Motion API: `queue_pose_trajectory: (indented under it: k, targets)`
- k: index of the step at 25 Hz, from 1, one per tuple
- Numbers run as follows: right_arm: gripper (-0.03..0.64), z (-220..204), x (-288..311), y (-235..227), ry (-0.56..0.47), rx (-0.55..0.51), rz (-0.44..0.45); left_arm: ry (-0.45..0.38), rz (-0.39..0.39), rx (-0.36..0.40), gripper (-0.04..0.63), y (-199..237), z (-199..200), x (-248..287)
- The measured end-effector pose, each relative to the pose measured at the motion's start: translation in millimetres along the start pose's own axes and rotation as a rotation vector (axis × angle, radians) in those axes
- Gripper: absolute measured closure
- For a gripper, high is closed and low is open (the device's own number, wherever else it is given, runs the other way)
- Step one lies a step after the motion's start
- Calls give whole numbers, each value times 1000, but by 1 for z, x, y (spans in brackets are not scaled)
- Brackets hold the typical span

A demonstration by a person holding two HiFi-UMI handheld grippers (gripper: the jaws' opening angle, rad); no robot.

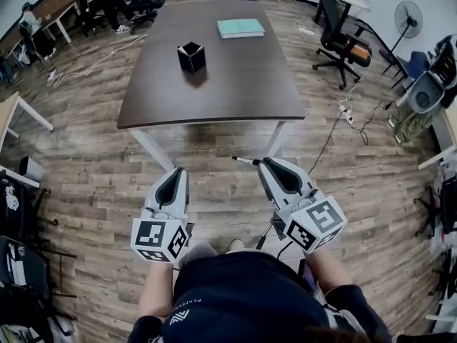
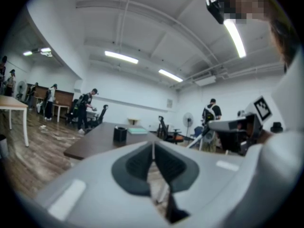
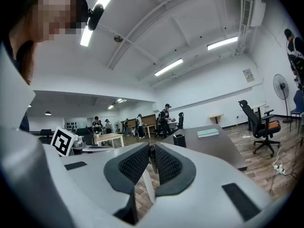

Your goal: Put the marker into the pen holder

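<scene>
The dark table bears a black pen holder and, seemingly, a teal notebook.

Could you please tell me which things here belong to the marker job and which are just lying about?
For the job:
marker, pinched in the right gripper
black pen holder, on the table

Just lying about:
teal book, at the table's far end
office chair
fan
</scene>
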State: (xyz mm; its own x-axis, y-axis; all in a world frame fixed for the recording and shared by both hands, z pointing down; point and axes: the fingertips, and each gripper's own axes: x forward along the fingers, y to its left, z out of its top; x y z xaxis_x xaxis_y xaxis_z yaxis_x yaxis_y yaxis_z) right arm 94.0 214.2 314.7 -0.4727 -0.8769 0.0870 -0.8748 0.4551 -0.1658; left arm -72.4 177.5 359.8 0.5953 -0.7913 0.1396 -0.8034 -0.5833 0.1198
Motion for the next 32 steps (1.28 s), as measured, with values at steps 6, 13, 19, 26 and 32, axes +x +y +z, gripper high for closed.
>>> queue_pose_trajectory:
  k: [6,13,19,26,32]
  targets:
    - [584,-3,15,-15,-6,28,30,51,8,17,580,-3,-8,16]
    - [584,-8,50,-35,5,63,13,62,-8,15,580,17,-9,56]
    - [584,4,98,-53,9,50,23,50,-34,18,580,45,7,108]
    - [584,8,163,-72,25,62,18,56,-30,8,580,97,15,154]
    - [584,18,218,-98,24,72,1,74,-27,-1,580,136,20,193]
